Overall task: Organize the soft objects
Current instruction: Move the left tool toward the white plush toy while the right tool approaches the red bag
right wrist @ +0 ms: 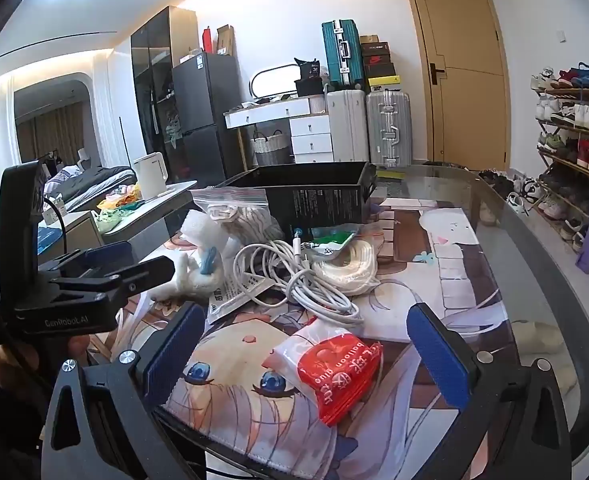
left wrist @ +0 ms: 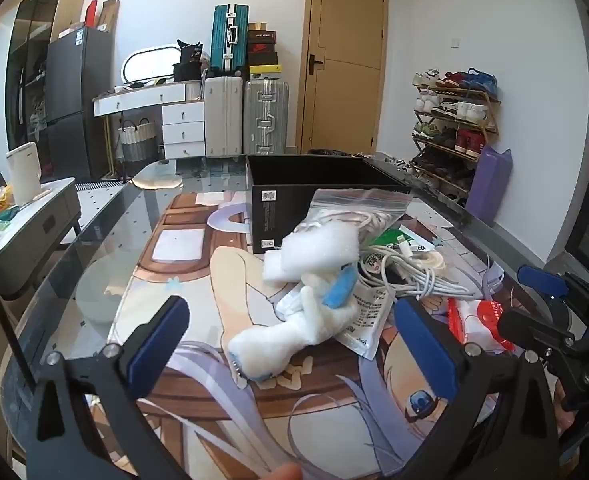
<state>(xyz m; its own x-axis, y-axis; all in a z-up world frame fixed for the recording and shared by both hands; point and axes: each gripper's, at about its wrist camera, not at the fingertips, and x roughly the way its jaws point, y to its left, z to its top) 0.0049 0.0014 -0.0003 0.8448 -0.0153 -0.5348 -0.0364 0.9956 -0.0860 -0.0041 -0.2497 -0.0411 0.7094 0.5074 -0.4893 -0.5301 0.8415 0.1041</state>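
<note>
Your left tool (left wrist: 290,344): released, fingers spread wide, hovering above tabletop (left wrist: 94,248), nothing between pads. White plush toy (left wrist: 294,328) lies ahead of it on printed mat (left wrist: 198,248), touching white foam block (left wrist: 314,252). Zip bag (left wrist: 358,208) leans on black box (left wrist: 318,188) behind pile. White cable (right wrist: 306,276) coils mid-pile, over paper packet (right wrist: 238,296). Red balloon packet (right wrist: 334,364) lies flat between pads of your right tool (right wrist: 306,356), untouched; right tool released, wide open.
</note>
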